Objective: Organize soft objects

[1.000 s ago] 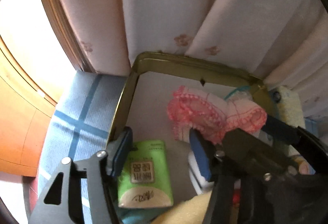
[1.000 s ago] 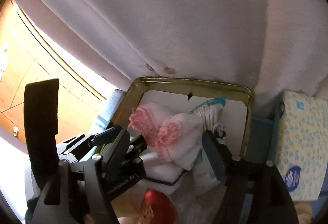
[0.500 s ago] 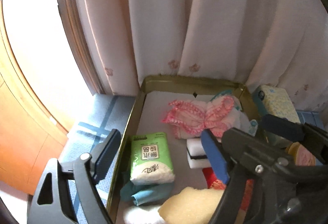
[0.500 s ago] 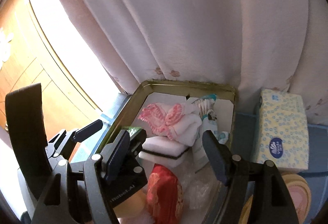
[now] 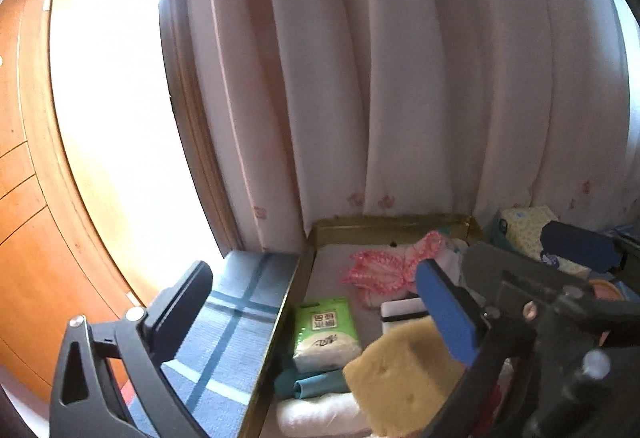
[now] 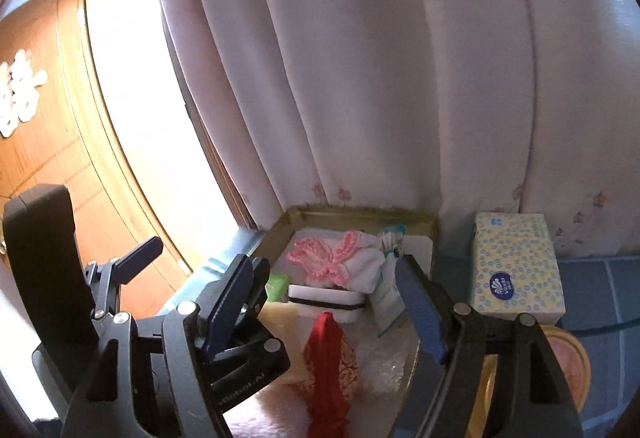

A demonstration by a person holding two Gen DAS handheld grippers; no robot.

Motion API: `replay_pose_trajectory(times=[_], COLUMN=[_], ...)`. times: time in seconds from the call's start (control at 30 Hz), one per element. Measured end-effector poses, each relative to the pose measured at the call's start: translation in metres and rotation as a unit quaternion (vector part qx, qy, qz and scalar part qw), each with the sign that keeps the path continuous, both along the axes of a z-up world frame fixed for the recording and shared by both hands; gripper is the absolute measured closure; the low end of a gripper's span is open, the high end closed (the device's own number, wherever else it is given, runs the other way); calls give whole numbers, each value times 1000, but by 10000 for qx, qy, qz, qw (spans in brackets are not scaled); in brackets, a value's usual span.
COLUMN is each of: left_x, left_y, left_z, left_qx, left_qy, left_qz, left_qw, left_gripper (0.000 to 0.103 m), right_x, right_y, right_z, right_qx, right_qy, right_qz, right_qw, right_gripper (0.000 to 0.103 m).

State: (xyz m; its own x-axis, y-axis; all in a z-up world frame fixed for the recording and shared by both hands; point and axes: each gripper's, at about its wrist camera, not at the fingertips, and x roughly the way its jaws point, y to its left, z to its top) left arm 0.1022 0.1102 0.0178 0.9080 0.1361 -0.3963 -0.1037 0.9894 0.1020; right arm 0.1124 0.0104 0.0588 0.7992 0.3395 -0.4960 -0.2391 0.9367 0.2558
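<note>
Both grippers hung empty above the gold tray (image 6: 428, 238), left gripper (image 5: 312, 312) just spread wide, right gripper (image 6: 332, 302) spread, pink-trimmed socks (image 6: 340, 258) lying at the tray's far end among other soft items, tissue box (image 6: 516, 270) still outside right

A pink-frilled white cloth (image 5: 386, 270) lies crumpled at the far end of a brass-coloured tray (image 5: 384, 226). Near it sits a white sponge block (image 6: 326, 300) with a dark band. A green tissue pack (image 5: 326, 330) lies flat along the tray's left side, teal fabric (image 5: 312, 384) and a white roll (image 5: 320, 416) nearer. A yellow sponge (image 5: 404, 374) and a red embroidered pouch (image 6: 330, 362) lie at the near end.
</note>
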Motion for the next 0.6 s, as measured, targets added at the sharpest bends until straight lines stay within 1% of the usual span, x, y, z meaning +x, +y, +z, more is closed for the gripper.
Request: replay_pose_trajectory(times=[0.1,0.2,0.23,0.3,0.4,0.5,0.6], left_x=[-13,-27,-33,-45,-59,-70,-79], left_y=[3,3,4,7,10,12,11], left_z=[5,3,2,-3,-11,-16,-21], left_qx=[-89,-48,-54,-122,-181,-201,-162], left_qy=[-131,-232,-266,-350,-507,-699,-868], left_qz=[-60,-77,-71,-69,-74,-68,-92], left_qw=[9999,9997,9996,9993,9985,9973,9961], left_gripper=[0,0,0,0,0,0,0], right_x=[-17,-35,-43,-59,-80,-94,-101], right_y=[-1,-3,-4,-7,-10,-12,-13], right_z=[5,7,6,4,-2,-10,-15], right_qx=[-23,-72,-114,-183,-361,-512,-550], right_qy=[-339,-623,-756,-1051,-1411,-1561,-1621], right_qz=[-125,-286,-430,-683,-1003,-1169,-1246], right_qw=[9993,9976,9961,9919,9842,9795,9773], right_gripper=[27,26,25,19,17,17,16])
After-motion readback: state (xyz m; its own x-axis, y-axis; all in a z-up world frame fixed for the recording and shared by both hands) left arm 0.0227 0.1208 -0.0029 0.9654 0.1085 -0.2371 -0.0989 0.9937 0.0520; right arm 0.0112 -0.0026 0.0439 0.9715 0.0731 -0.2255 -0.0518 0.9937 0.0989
